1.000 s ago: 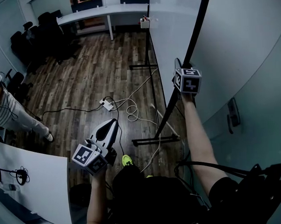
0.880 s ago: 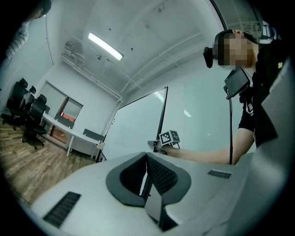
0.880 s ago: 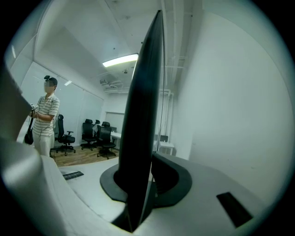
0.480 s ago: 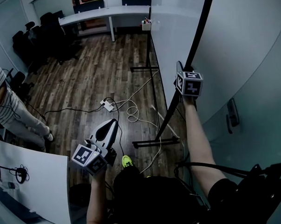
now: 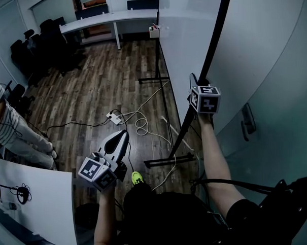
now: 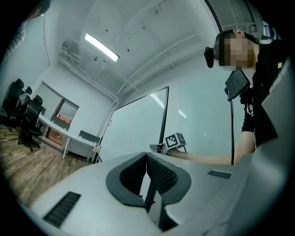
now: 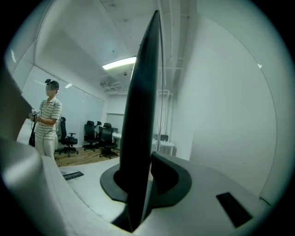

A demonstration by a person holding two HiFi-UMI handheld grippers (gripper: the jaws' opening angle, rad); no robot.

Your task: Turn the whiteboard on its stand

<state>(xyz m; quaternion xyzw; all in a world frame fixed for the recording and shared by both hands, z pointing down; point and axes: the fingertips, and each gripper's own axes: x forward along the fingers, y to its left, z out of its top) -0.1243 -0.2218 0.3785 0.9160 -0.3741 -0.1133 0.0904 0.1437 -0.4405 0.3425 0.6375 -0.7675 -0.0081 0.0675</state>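
Observation:
The whiteboard stands upright on its black stand, its black side frame slanting down toward the floor foot. My right gripper is shut on that frame edge at about arm height. In the right gripper view the dark frame fills the gap between the jaws of the right gripper. My left gripper hangs low over the floor, away from the board, shut and empty. In the left gripper view the left gripper points toward the whiteboard.
A power strip and loose cables lie on the wood floor beside the stand's feet. A person in a striped shirt stands at left. Office chairs and a long desk are at the back. A white table is at lower left, a door handle at right.
The right gripper has stayed shut on the frame and sits slightly lower in view. The board's far end has shifted a little left. The left gripper has barely moved.

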